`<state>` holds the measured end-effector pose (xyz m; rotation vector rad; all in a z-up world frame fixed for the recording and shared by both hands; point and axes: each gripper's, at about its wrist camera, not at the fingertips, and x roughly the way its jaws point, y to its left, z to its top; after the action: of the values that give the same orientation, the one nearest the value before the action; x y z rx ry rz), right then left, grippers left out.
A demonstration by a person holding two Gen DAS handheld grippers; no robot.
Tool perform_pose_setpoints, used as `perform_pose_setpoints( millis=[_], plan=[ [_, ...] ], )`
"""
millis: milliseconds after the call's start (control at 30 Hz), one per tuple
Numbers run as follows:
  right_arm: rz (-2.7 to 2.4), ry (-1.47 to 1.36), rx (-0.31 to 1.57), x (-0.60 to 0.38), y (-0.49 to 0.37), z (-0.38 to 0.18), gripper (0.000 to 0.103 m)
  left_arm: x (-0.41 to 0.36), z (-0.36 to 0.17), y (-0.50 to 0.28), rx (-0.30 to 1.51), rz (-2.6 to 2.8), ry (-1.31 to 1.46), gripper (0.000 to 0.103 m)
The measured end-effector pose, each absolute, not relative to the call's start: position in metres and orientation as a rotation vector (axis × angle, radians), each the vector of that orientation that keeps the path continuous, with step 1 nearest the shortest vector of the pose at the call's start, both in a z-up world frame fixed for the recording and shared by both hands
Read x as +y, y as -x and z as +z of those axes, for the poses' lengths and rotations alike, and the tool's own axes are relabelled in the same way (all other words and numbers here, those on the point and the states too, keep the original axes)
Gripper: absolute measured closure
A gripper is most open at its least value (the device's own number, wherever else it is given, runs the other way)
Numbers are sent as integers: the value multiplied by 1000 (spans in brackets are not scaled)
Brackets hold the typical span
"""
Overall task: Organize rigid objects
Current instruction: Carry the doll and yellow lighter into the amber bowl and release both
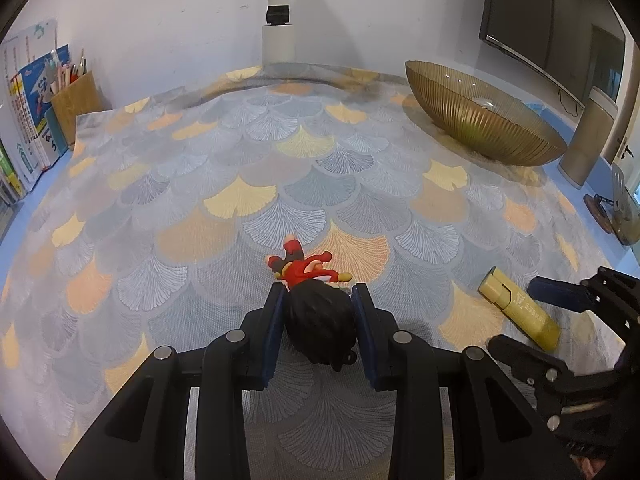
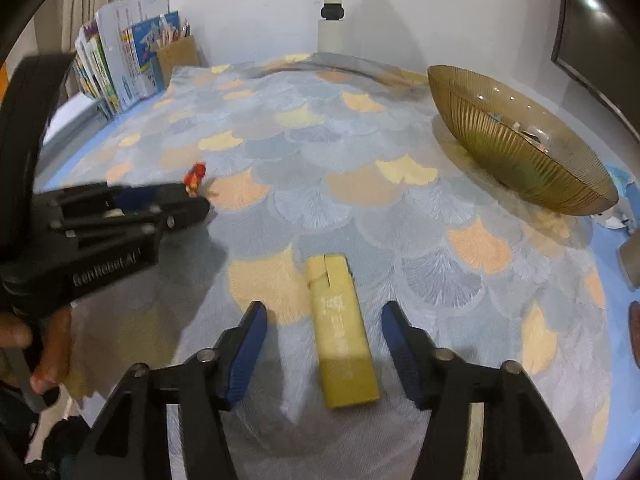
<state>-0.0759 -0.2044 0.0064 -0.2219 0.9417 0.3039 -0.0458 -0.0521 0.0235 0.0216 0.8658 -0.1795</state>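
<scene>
A small toy figure (image 1: 320, 328) with black hair and a red outfit lies on the patterned tablecloth (image 1: 240, 160). My left gripper (image 1: 318, 292) is shut on its head, the pads pressing both sides. In the right wrist view, only the figure's red part (image 2: 195, 176) shows beyond the left gripper (image 2: 188, 204). A yellow rectangular block (image 2: 340, 332) lies flat between the fingers of my right gripper (image 2: 324, 310), which is open, with a gap on each side. The left wrist view shows that block (image 1: 520, 308) at lower right, with the right gripper (image 1: 512, 312) around it.
A ribbed golden bowl (image 1: 480, 120) stands at the back right, with small items inside (image 2: 528, 136). Books (image 1: 28, 120) and a pencil holder (image 1: 76, 100) line the back left. A white post (image 1: 278, 32) rises at the back, and a monitor (image 1: 552, 20) hangs at the right.
</scene>
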Motion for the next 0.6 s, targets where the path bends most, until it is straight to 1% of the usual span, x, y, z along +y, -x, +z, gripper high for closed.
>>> perform_pose_setpoints(
  millis=[67, 100, 133, 267, 367, 600],
  plan=[
    [306, 255, 919, -200, 82, 6, 56, -53, 23, 46, 865, -178, -29, 73],
    [321, 249, 920, -198, 84, 6, 70, -54, 24, 46, 864, -175, -38, 73],
    [338, 231, 924, -197, 85, 6, 79, -57, 24, 45, 864, -169, -56, 73],
    [370, 215, 928, -189, 89, 9, 80, -61, 29, 39, 880, -236, -35, 73],
    [388, 148, 903, -199, 88, 25, 80, -66, 51, 27, 844, -237, -61, 73],
    [209, 57, 688, -273, 60, 116, 80, -109, 145, -21, 660, -339, -95, 73]
  ],
)
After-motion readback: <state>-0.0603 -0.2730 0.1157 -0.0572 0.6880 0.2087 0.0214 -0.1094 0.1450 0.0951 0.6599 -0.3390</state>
